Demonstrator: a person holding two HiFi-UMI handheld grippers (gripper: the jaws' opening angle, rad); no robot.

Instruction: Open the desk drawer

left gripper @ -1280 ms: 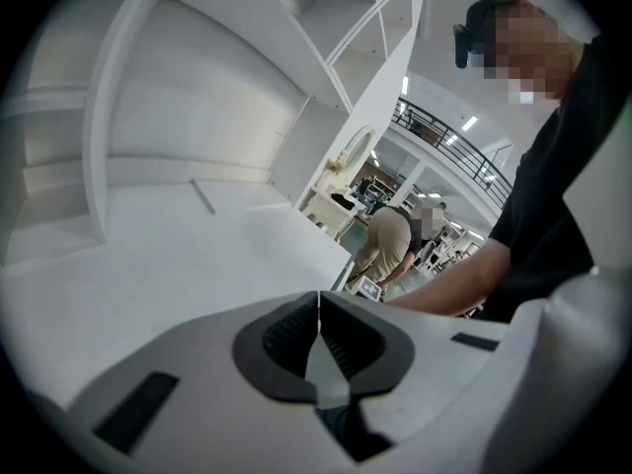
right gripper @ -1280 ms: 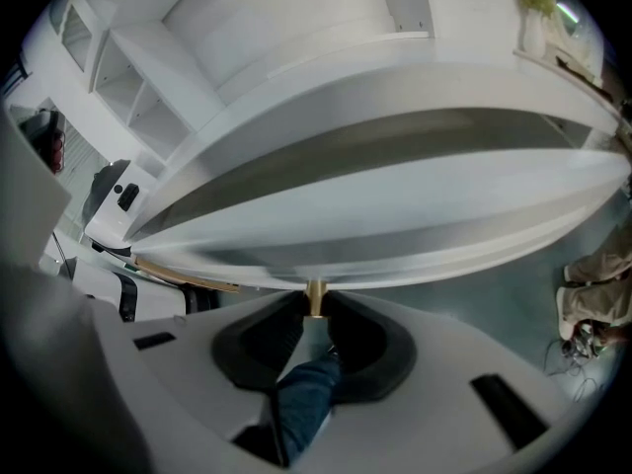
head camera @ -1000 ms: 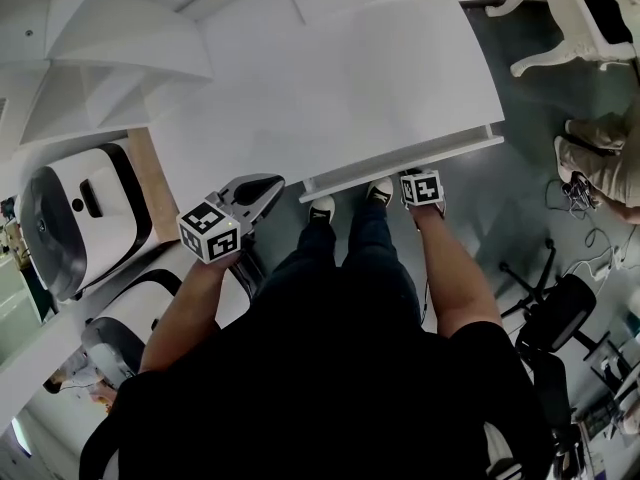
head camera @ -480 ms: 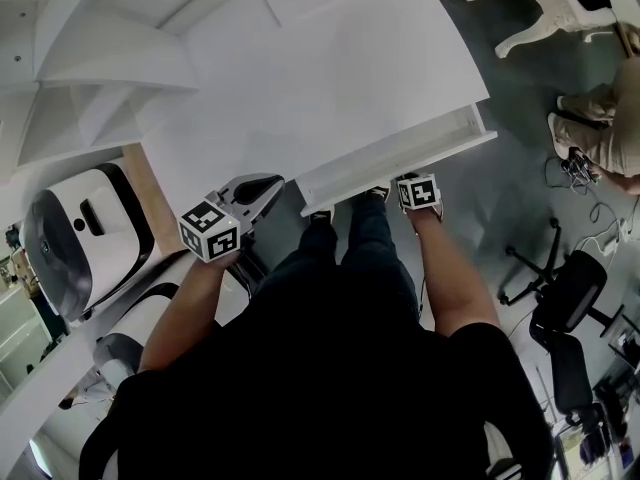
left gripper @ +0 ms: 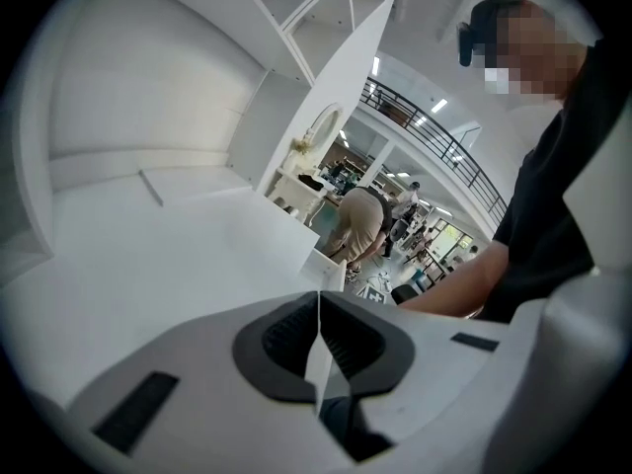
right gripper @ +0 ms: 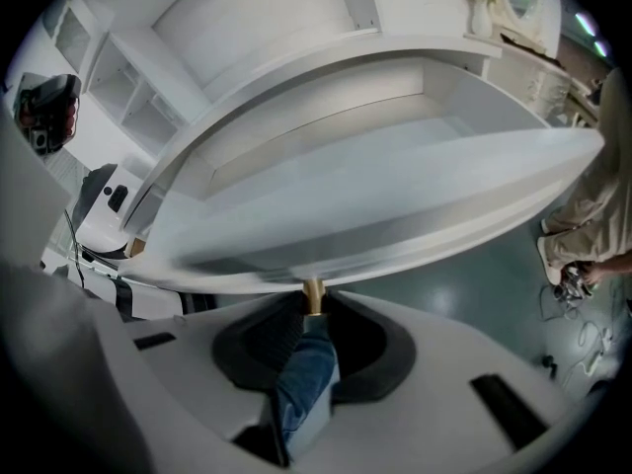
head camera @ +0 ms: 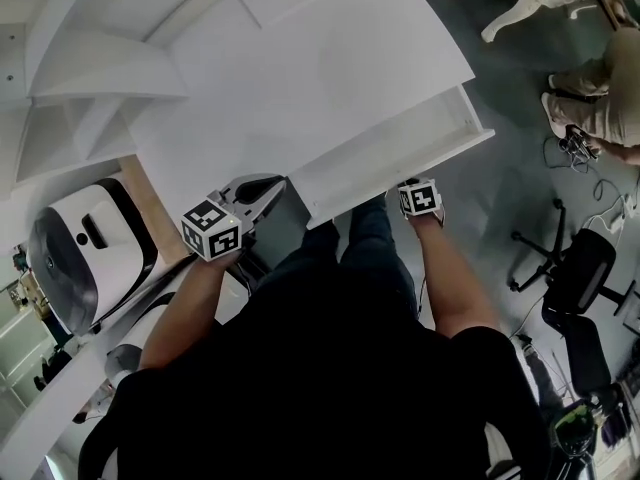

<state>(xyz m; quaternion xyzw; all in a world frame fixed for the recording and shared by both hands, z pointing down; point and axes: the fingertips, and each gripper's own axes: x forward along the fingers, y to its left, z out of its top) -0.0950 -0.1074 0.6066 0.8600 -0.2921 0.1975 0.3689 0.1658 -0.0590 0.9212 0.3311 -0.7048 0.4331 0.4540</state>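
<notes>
The white desk [head camera: 300,78] fills the top of the head view, and its drawer [head camera: 400,153] stands pulled out from the front edge, its inside showing. My right gripper [head camera: 420,198] is at the drawer's front, with only the marker cube in sight there. In the right gripper view the drawer front [right gripper: 395,215] spans the frame, and the right gripper [right gripper: 313,309] is shut on the small brass knob [right gripper: 313,292] under it. My left gripper [head camera: 265,188] hovers by the desk's left front corner. It [left gripper: 318,309] is shut with nothing between its fingers.
A white rounded machine [head camera: 80,258] stands at the left beside the desk. White shelves [head camera: 90,78] rise at the desk's left. A black office chair [head camera: 585,268] and a crouching person [head camera: 600,108] are on the floor at the right. The holder's legs [head camera: 370,238] are below the drawer.
The drawer has slid out of the desk toward the person, from almost closed to well open, drawn by the right gripper on its knob. The left gripper has stayed put.
</notes>
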